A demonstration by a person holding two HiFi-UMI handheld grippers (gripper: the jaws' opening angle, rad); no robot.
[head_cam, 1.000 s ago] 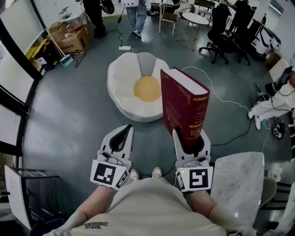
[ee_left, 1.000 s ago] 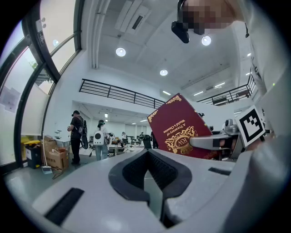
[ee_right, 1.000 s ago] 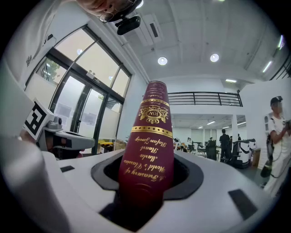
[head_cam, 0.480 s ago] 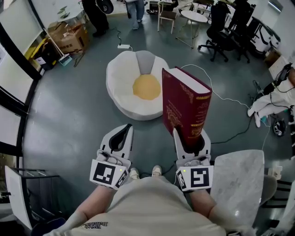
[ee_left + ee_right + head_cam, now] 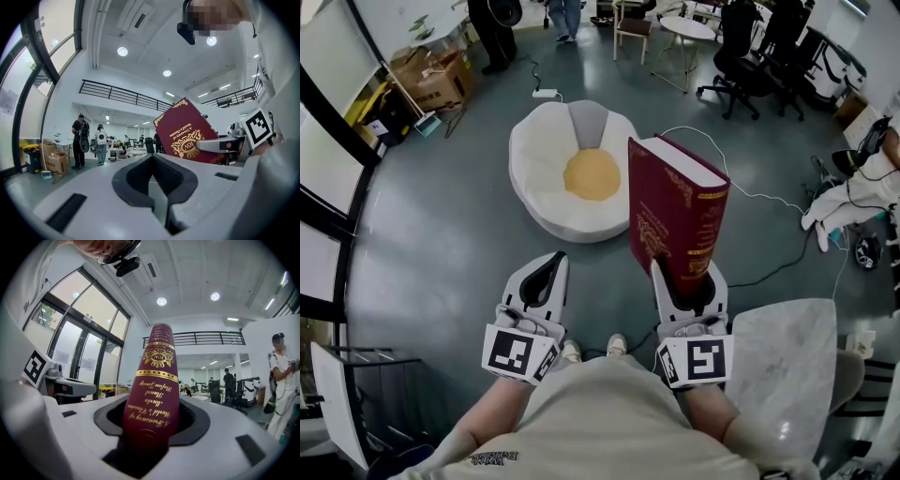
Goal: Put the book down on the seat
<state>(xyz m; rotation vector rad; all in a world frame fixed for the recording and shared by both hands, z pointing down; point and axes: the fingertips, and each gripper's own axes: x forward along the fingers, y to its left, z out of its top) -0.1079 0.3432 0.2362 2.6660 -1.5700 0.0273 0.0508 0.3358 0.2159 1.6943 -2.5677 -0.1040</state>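
A thick maroon book [image 5: 675, 220] with gold print stands upright, its lower end clamped in my right gripper [image 5: 689, 281], which is shut on it. In the right gripper view the book's spine [image 5: 152, 394] fills the gap between the jaws of the right gripper [image 5: 150, 427]. My left gripper [image 5: 546, 277] is level with it on the left, shut and with nothing in it. From the left gripper [image 5: 157, 187] the book's cover [image 5: 187, 133] shows to the right. The seat [image 5: 544, 187], a white petal-shaped floor cushion with a yellow centre [image 5: 592, 174], lies on the grey floor ahead, left of the book.
A marble-patterned tabletop [image 5: 783, 366] is close at my right. A white cable [image 5: 759, 199] runs across the floor behind the book. Office chairs [image 5: 750, 47] and a small round table [image 5: 680, 28] stand at the back, cardboard boxes [image 5: 436, 80] at back left, beside a glass wall. People stand far off.
The book and both grippers stay as they were. The seat sits slightly further left and higher in the head view, and the standing people at the back have moved further away.
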